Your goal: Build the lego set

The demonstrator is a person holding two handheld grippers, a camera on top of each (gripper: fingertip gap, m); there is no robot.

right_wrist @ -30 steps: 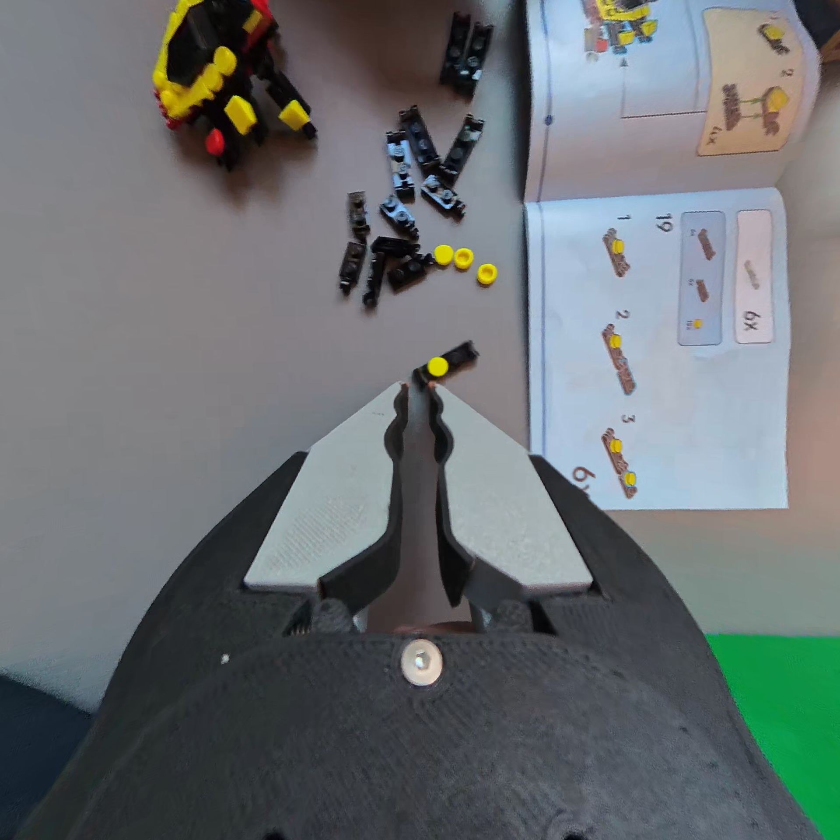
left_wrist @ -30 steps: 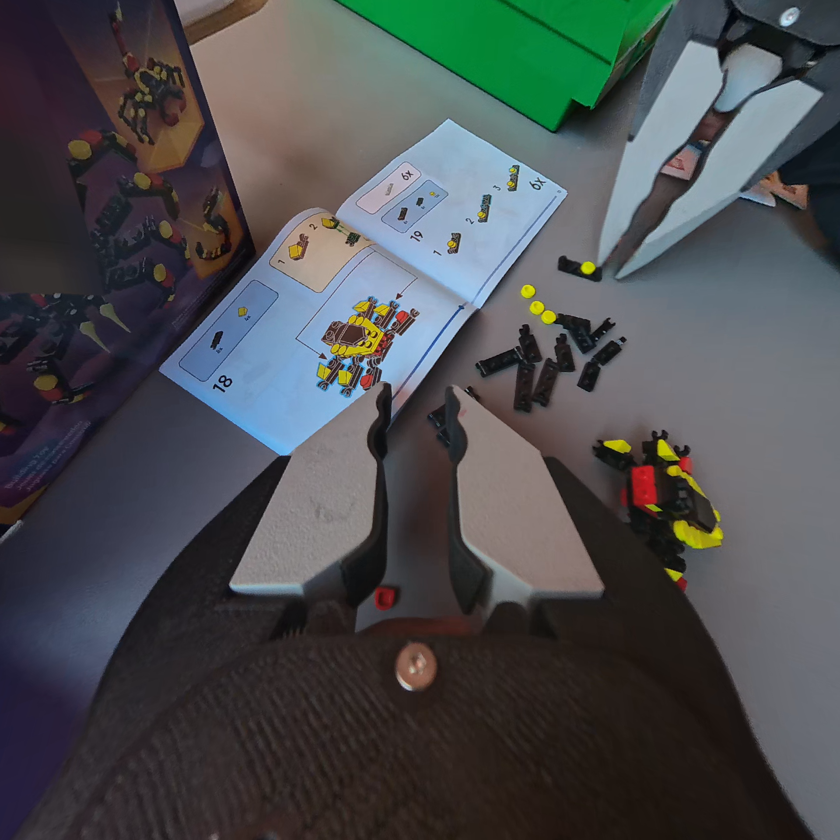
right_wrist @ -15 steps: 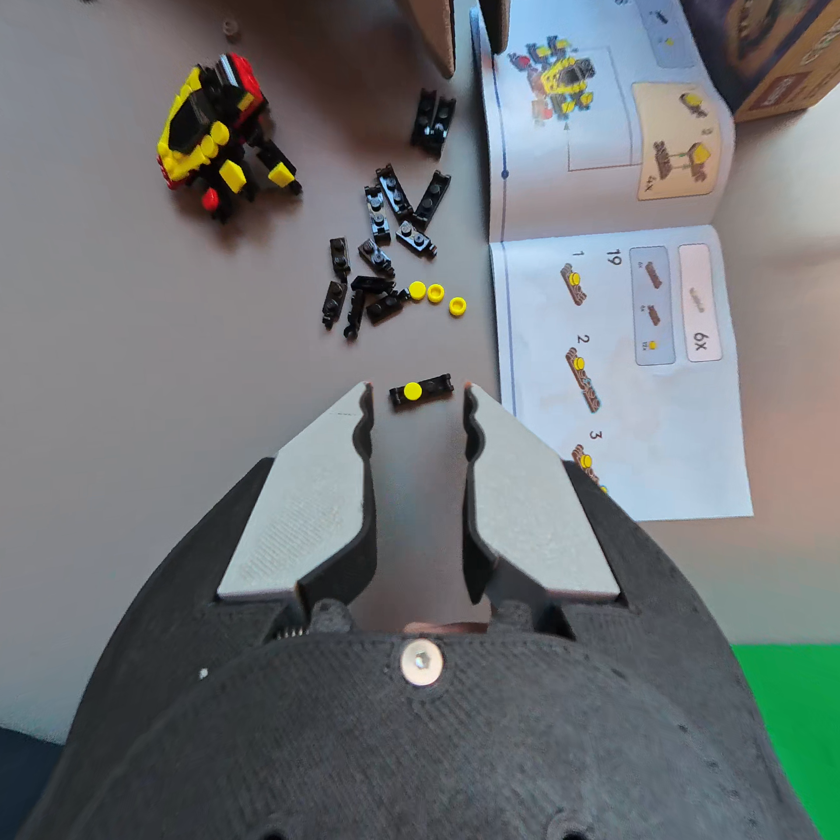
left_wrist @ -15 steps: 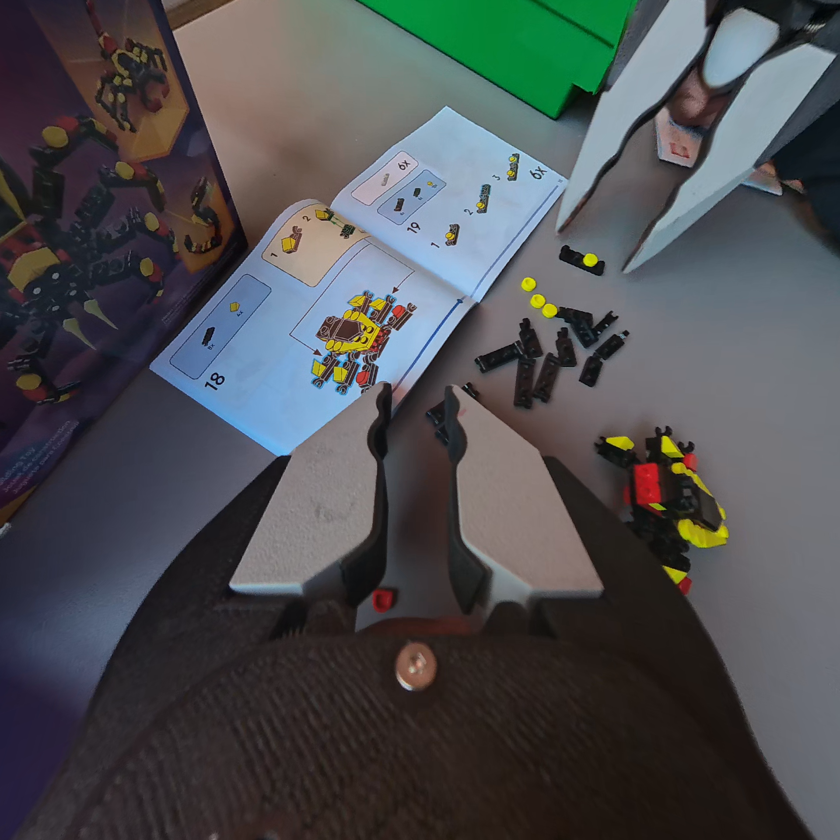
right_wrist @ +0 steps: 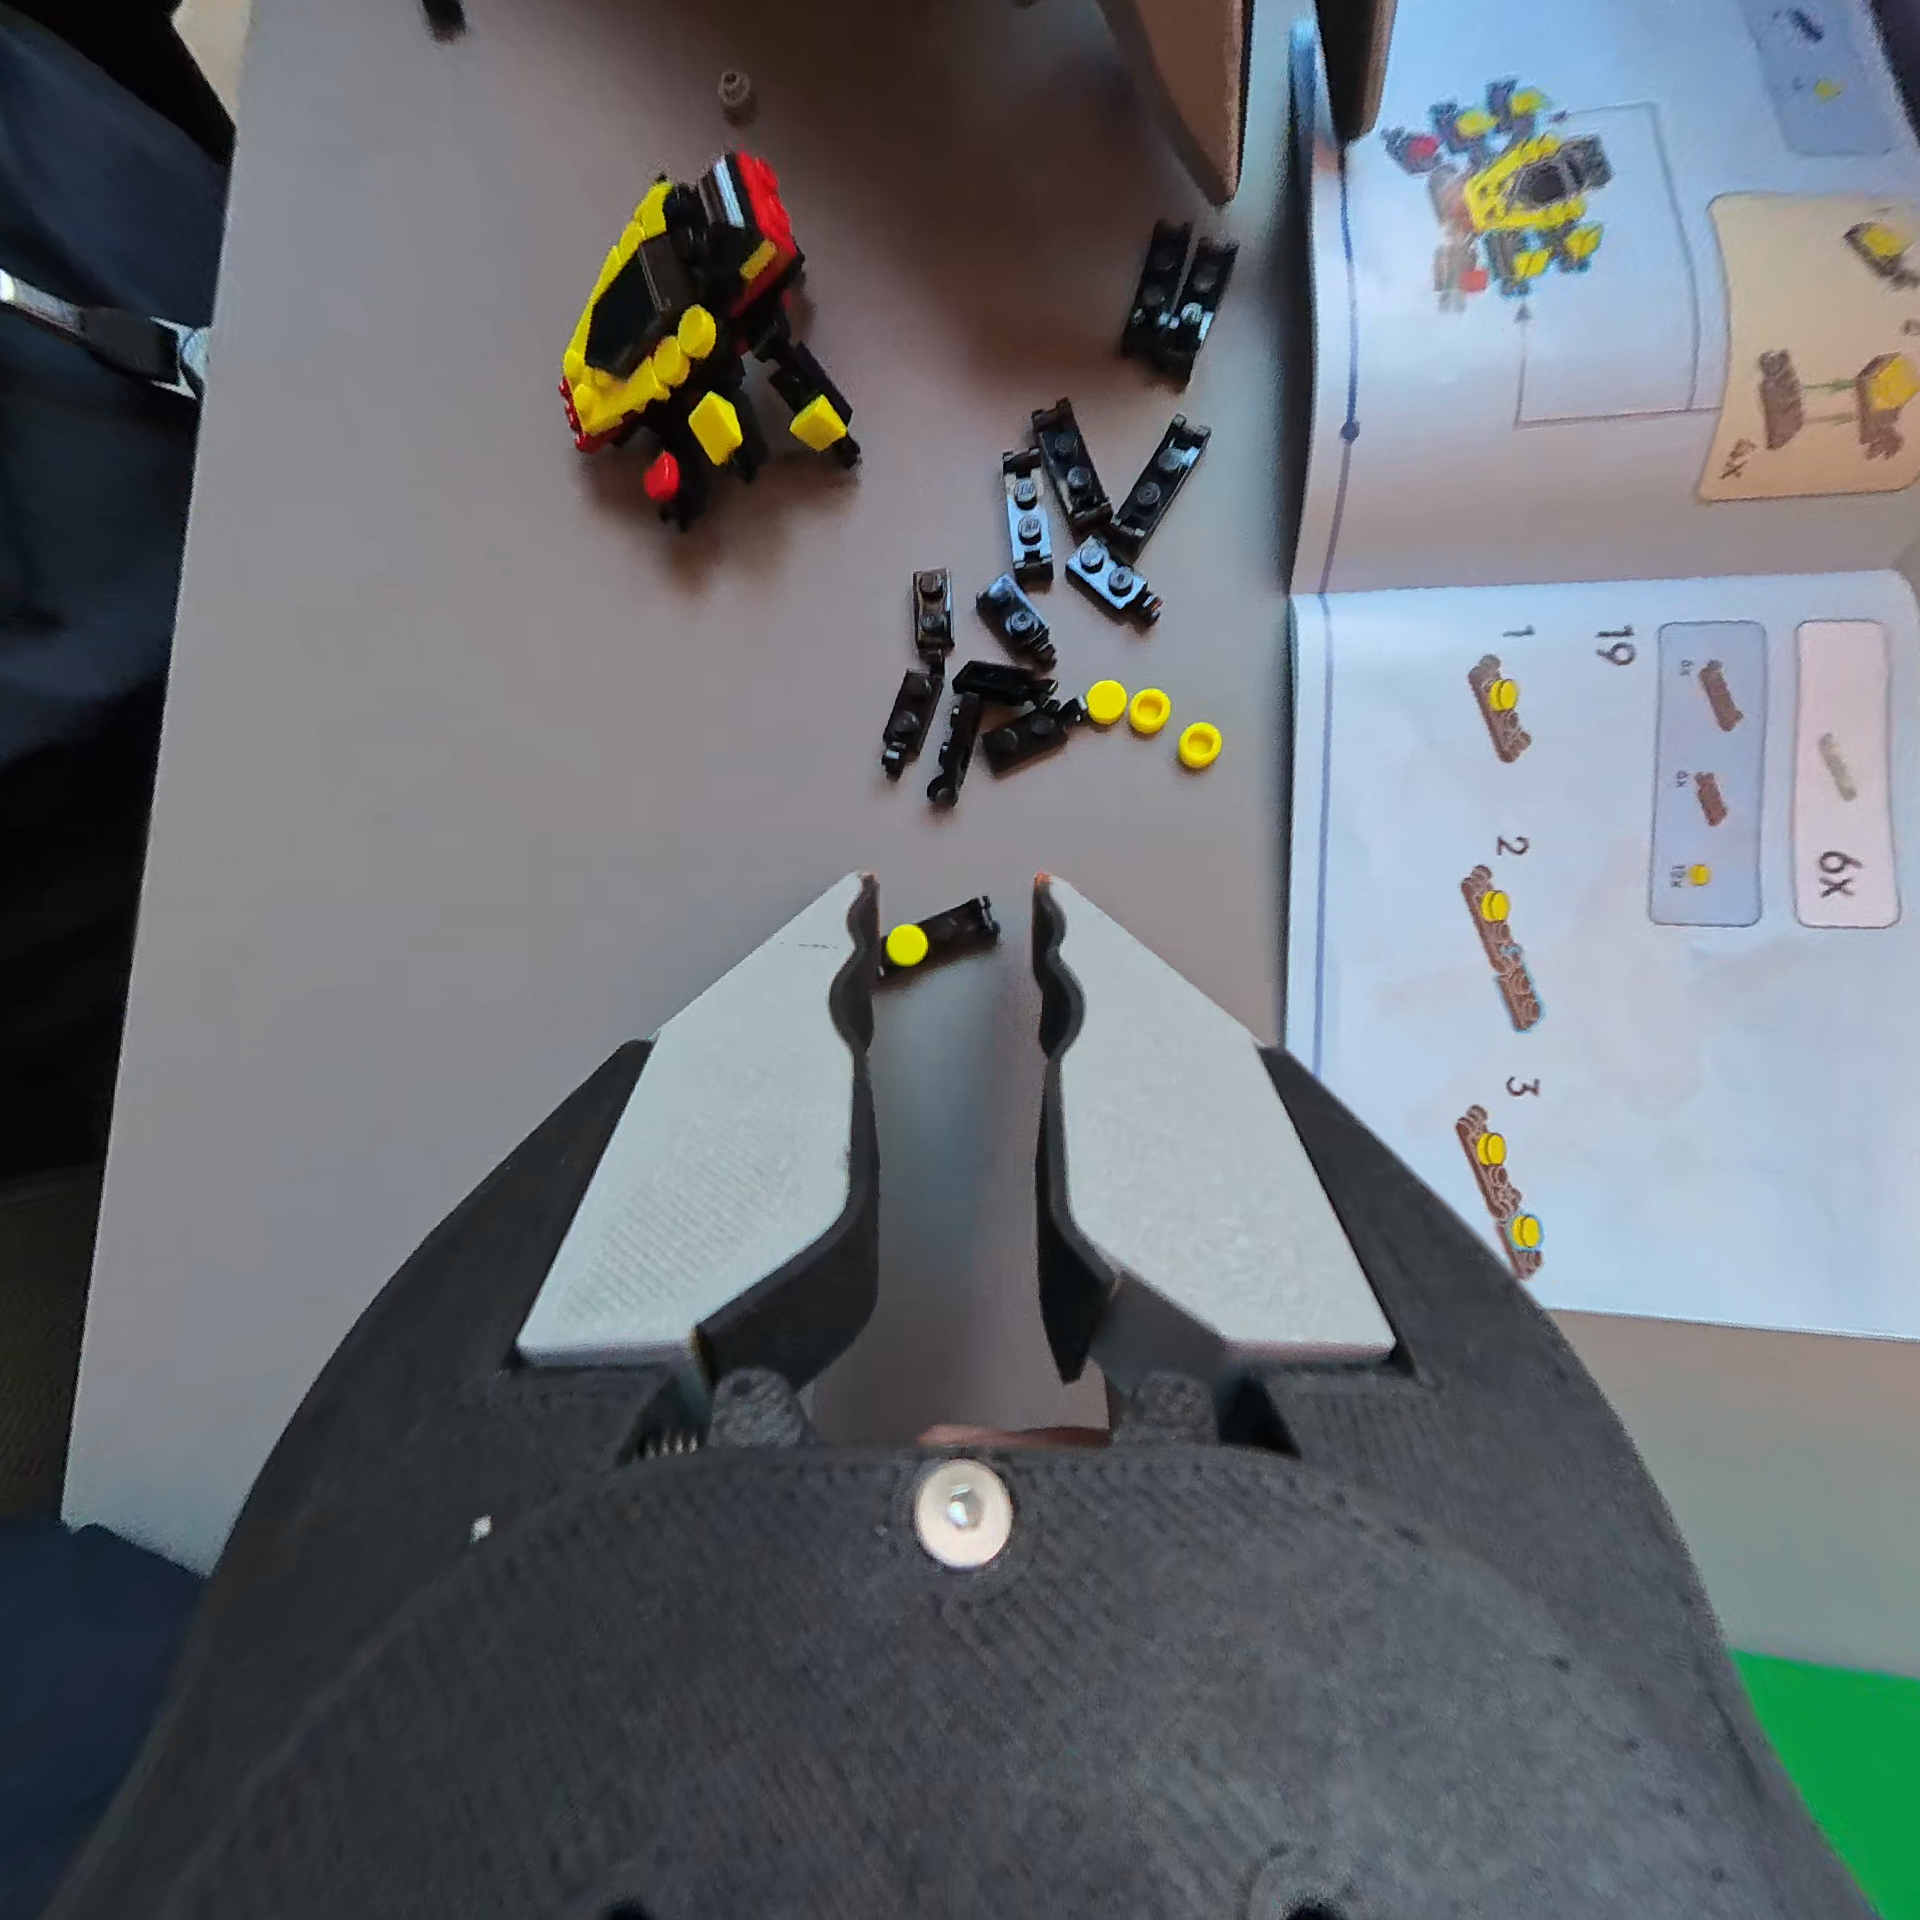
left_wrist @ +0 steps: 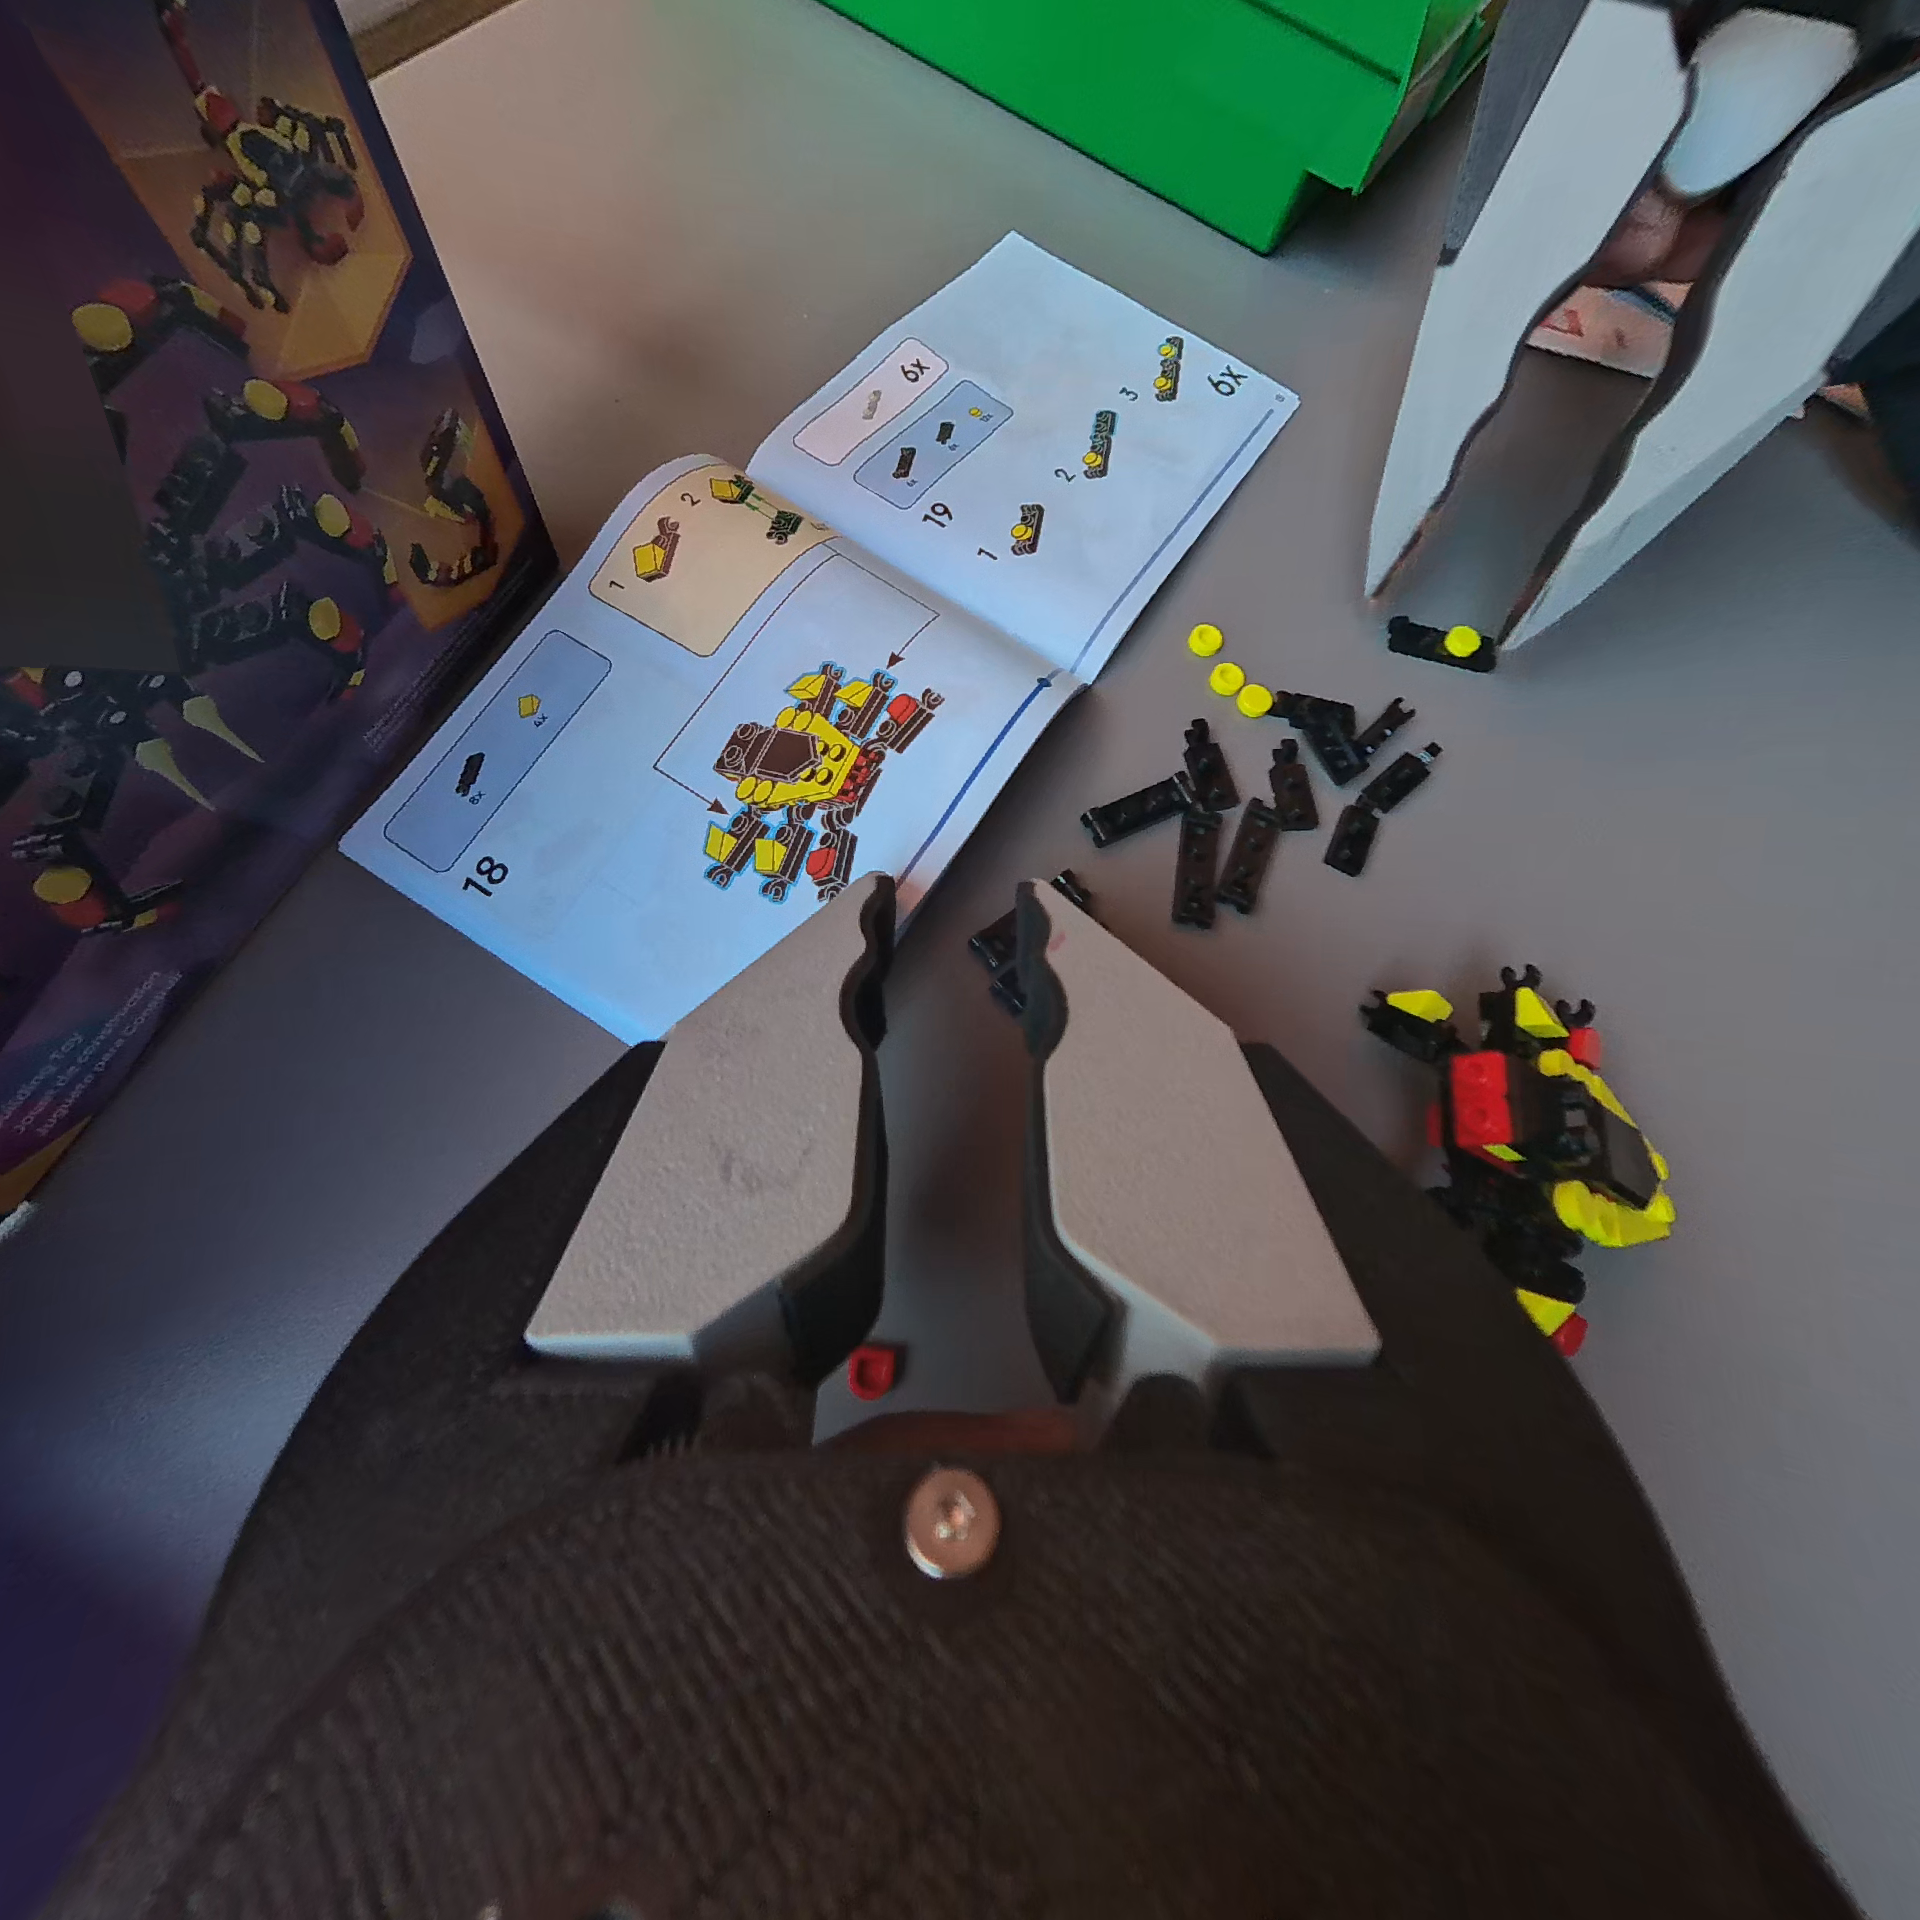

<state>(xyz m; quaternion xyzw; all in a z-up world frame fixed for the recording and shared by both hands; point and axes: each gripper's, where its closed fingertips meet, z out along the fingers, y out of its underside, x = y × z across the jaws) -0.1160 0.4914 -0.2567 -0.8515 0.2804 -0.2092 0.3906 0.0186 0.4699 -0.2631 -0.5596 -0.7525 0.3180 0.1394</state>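
Note:
A small black plate with a yellow round stud (right_wrist: 937,933) lies on the grey table between the tips of my open right gripper (right_wrist: 951,885); it also shows in the left wrist view (left_wrist: 1442,641) under that gripper (left_wrist: 1449,618). A pile of loose black pieces (right_wrist: 1039,592) and three yellow round studs (right_wrist: 1148,712) lie just beyond. The partly built yellow, black and red model (right_wrist: 691,322) sits farther left. My left gripper (left_wrist: 951,894) is open and empty, its tips over two black pieces (left_wrist: 1000,951) beside the open instruction booklet (left_wrist: 810,623).
The set's purple box (left_wrist: 208,499) stands at the left in the left wrist view. A green box (left_wrist: 1195,94) lies at the back. A small red piece (left_wrist: 873,1368) lies under my left gripper. The table's edge (right_wrist: 156,727) runs along the left in the right wrist view. The tips of one gripper are about 15 centimetres away from the tips of the other.
My right gripper has opened and moved forward, so the black plate with the yellow stud now lies between its tips. My left gripper has stayed nearly still.

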